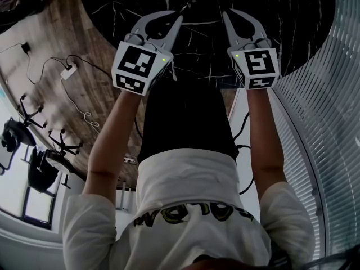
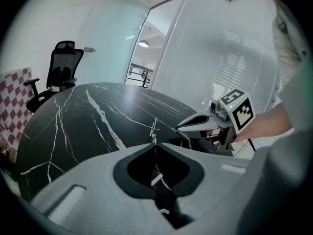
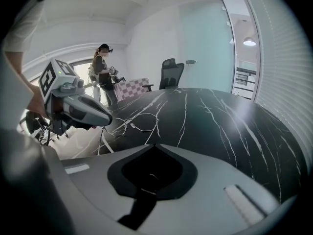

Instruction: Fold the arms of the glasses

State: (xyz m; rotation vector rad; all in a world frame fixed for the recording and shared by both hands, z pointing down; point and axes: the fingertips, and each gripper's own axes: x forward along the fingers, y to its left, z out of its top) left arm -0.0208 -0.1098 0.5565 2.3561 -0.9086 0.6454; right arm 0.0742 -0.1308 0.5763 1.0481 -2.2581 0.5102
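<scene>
Thin wire-framed glasses (image 3: 133, 120) lie on the black marble table (image 3: 234, 126), close to its near-left edge. My left gripper (image 1: 180, 17) has its jaws together, and a thin wire part of the glasses (image 2: 154, 130) sticks up from their tip. In the right gripper view, the left gripper (image 3: 110, 120) touches the frame's end. My right gripper (image 1: 225, 12) hovers beside it to the right, shut with nothing between its jaws. It also shows in the left gripper view, where the right gripper (image 2: 179, 127) sits low over the table. The glasses are barely visible from the head.
A black office chair (image 3: 171, 72) stands behind the round table (image 1: 292, 27). A person (image 3: 102, 72) stands far back, near a checkered seat (image 3: 133, 88). Cables and a white adapter (image 1: 68, 71) lie on the wooden floor. A glass wall with blinds (image 1: 332, 111) runs along the right.
</scene>
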